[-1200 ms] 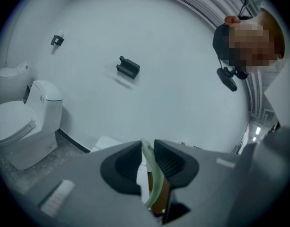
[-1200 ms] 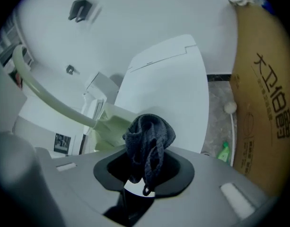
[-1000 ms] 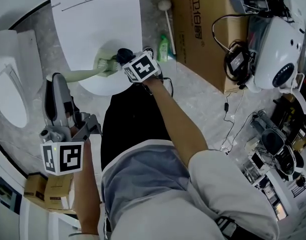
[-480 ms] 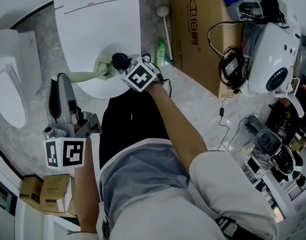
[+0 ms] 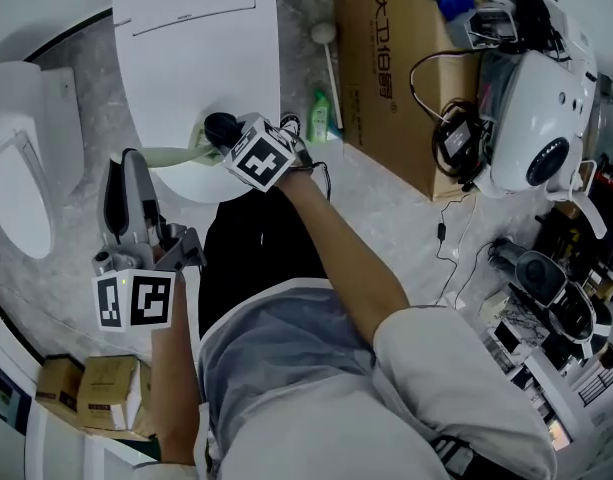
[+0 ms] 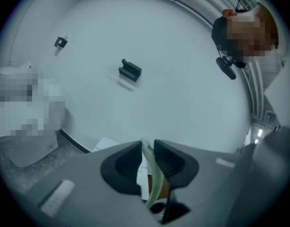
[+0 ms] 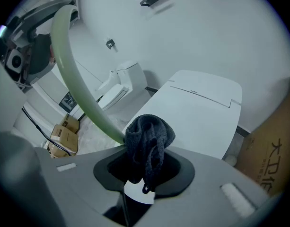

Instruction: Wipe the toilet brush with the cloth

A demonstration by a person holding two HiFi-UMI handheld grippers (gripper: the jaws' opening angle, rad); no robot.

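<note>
Head view: the toilet brush (image 5: 176, 152) spans level between the two grippers, over the front of the toilet lid (image 5: 196, 48). Its pale green handle looks light, stiff and smooth, so probably slippery; a firm hold at the far handle end suits it. The left gripper (image 6: 147, 148) is clamped there. The right gripper (image 7: 144, 171) is closed on the cloth (image 7: 147, 138), soft and bunched, which meets the handle just ahead of its jaws.

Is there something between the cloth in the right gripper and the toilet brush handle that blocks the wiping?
Nothing visible blocks it. The cloth, shut in the right gripper, appears to lie directly against the pale green toilet brush handle. The left gripper clamps that handle farther along.
</note>
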